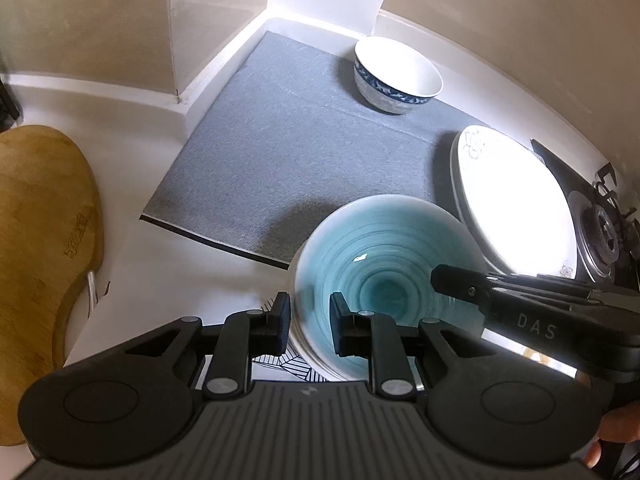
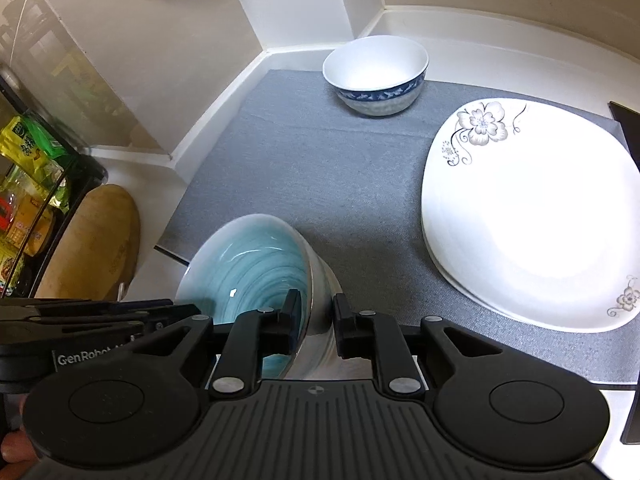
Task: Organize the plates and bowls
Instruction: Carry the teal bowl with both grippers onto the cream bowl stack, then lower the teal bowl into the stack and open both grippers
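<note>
In the left wrist view, the left gripper (image 1: 310, 322) has its jaws narrowly set over the near rim of the teal bowl (image 1: 384, 256), which sits tilted at the grey mat's (image 1: 288, 152) front edge, so sorting looks barely begun. In the right wrist view, the right gripper (image 2: 316, 324) clamps the same bowl's opposite wall; I count two bowls, the teal one and a blue-banded bowl (image 2: 376, 76) at the back, and what seems two stacked flowered plates (image 2: 528, 216) on the bench (image 2: 460, 52).

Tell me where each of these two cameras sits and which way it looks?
Left wrist: on the left gripper, looking down at the teal glazed bowl it straddles by the rim; right gripper enters; a fingertip shows.
Right wrist: on the right gripper, looking down at that bowl's other side; left gripper enters.
Shared: white blue-banded bowl, white flowered plate, grey mat.
</note>
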